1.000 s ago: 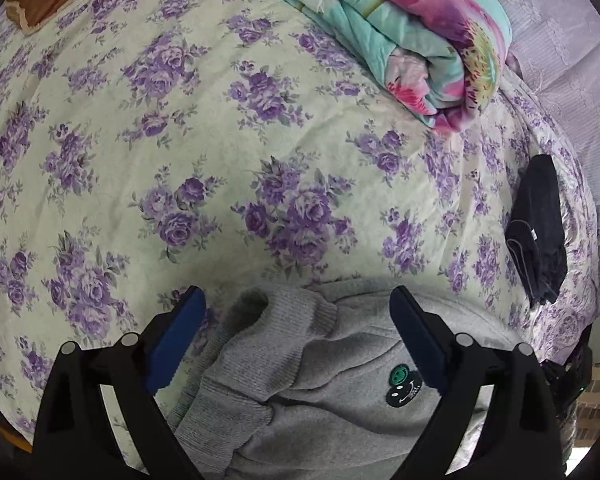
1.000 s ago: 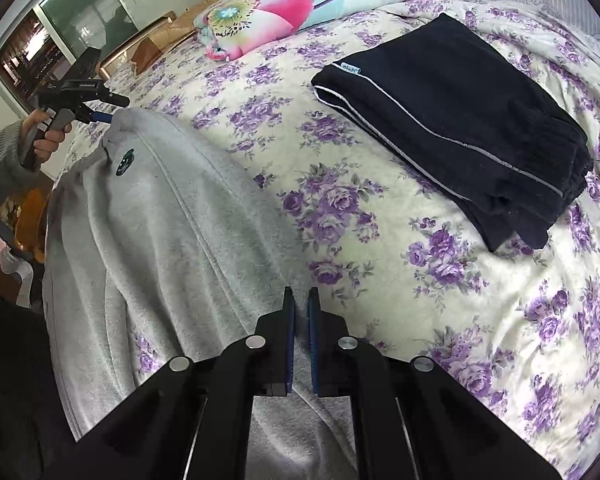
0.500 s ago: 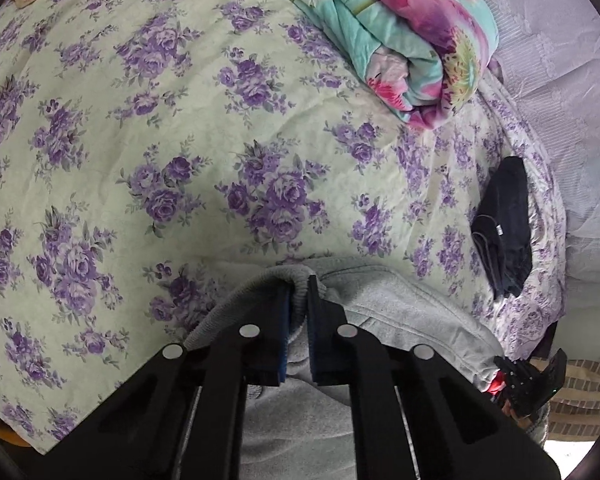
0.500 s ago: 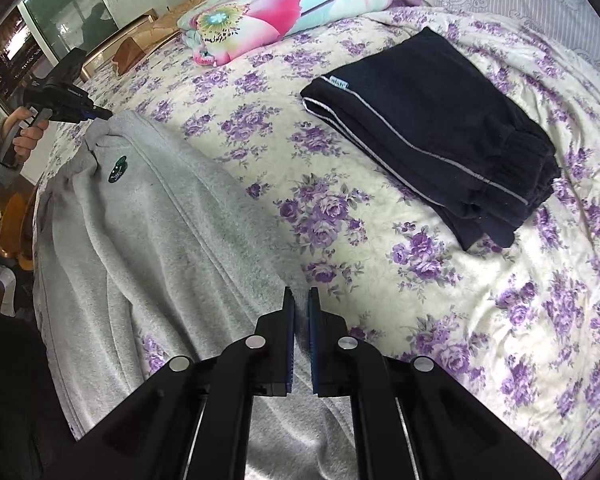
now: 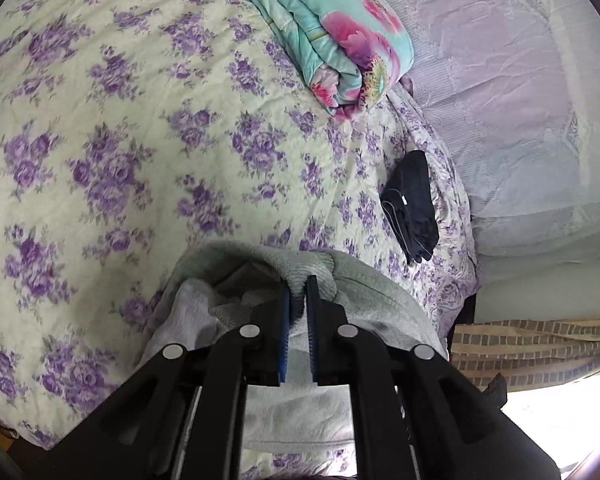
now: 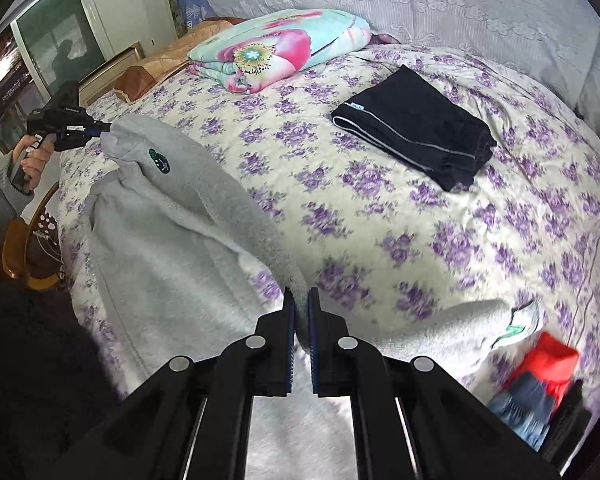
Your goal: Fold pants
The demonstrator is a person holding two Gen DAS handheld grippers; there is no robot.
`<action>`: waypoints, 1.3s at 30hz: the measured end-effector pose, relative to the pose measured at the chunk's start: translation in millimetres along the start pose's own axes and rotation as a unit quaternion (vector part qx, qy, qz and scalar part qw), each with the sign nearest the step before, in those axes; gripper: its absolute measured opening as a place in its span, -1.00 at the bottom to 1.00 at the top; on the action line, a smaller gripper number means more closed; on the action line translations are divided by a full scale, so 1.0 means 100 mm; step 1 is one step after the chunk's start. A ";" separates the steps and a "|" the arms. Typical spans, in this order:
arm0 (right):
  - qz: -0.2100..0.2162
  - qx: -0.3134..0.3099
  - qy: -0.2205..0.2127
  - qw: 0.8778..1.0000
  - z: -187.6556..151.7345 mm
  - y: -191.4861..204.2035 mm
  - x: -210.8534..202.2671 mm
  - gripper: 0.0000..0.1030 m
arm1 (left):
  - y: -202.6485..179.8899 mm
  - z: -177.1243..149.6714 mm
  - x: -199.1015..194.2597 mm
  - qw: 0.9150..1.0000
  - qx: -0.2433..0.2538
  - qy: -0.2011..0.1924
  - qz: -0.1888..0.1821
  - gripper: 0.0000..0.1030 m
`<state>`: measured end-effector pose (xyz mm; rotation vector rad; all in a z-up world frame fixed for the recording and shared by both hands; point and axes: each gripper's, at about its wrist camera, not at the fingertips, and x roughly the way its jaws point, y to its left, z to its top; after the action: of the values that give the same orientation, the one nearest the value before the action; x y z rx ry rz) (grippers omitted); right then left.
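The grey sweatpants lie along the near left side of the floral bed and are lifted at both ends. My left gripper is shut on the ribbed waistband and holds it raised off the bed; it also shows in the right wrist view, held by a hand. My right gripper is shut on the grey pants lower down the leg and lifts the fabric edge. A green round badge sits near the waistband. One grey leg end trails to the right.
Folded black pants lie at the far right of the bed, also in the left wrist view. A folded floral quilt lies at the head. A red and blue item sits at the near right edge. A wooden chair stands left.
My left gripper closed on the waistband and raised it. My right gripper stayed shut and lifted the leg fabric. Both views pulled up and back from the bed.
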<state>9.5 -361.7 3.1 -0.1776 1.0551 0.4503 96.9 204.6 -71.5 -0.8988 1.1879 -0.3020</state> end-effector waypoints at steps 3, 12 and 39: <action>-0.006 0.029 0.007 1.000 -0.44 0.31 -0.08 -0.88 | 0.25 -0.27 -0.12 1.000 -0.007 0.010 -0.017 -0.87; -0.025 0.104 0.065 0.992 -1.49 0.93 0.27 -0.88 | 0.85 -0.63 -0.15 0.998 -0.036 0.041 -0.037 -0.73; -0.073 0.164 0.078 0.981 -1.90 1.10 0.70 -0.81 | 0.45 -1.10 0.28 0.985 0.151 0.078 0.006 -0.78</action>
<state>-161.8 -310.8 -143.1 0.0041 1.2453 0.1272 -1.0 166.5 -132.5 -0.6116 1.2504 -0.5347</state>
